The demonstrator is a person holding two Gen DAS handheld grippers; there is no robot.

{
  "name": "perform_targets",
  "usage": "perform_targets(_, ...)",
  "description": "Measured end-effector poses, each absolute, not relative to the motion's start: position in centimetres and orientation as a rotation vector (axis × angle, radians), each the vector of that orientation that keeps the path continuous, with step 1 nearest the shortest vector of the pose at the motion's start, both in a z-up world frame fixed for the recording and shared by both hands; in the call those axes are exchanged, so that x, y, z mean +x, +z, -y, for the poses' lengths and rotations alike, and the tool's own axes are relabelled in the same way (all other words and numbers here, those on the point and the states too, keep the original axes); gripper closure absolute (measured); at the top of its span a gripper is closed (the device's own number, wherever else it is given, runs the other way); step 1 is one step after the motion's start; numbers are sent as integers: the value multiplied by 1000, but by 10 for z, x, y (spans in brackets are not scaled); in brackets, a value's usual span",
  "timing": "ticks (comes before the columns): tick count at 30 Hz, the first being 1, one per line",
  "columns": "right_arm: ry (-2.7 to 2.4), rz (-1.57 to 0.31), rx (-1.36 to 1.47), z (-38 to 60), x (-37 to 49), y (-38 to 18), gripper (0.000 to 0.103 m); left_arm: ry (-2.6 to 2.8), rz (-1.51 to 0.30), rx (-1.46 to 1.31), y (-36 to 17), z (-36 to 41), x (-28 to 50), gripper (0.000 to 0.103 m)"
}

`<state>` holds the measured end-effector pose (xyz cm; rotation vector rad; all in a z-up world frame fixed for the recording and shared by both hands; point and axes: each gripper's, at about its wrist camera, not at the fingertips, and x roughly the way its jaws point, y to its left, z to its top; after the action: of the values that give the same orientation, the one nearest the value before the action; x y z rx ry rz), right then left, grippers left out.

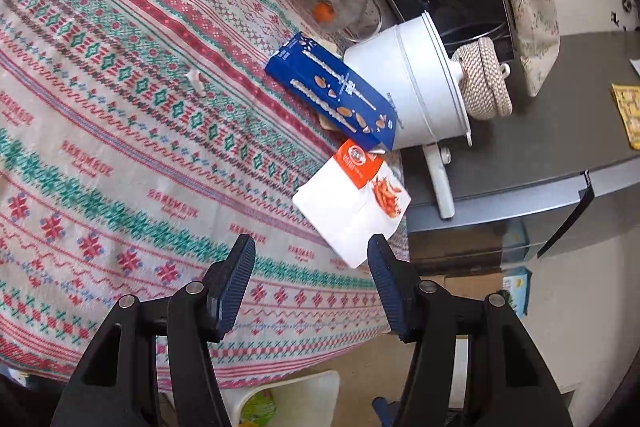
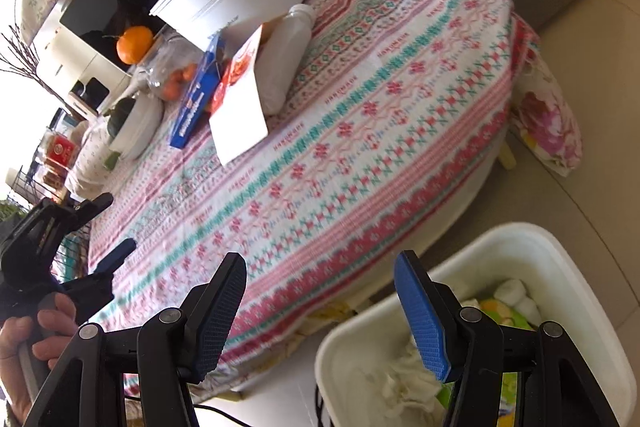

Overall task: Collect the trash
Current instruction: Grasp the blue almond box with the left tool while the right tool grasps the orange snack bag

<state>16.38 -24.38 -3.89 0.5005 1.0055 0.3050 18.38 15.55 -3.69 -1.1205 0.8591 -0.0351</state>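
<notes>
Both tongs held apart, empty: left tongs (image 1: pixel 311 247) just short of white packet (image 1: pixel 352 207); packet laid beside blue box (image 1: pixel 332 91), near bench (image 1: pixel 120 147) edge; right tongs (image 2: pixel 320 267) over bin (image 2: pixel 360 355) below bench.

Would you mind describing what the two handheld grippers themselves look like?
Both are black plastic linkage frames with round silver pivot pins. Each carries two flat fingers faced with ribbed blue pads, as on the left gripper and the right gripper. A bare hand grips the left one's grey handle; no sleeve shows.
</notes>
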Motion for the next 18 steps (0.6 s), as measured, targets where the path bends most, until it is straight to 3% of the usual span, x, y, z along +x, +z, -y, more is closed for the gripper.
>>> perform_targets(18, 405, -1034, 435, 187, 323, -42, 36, -82, -782, -1358, -83, -171, 320, 34)
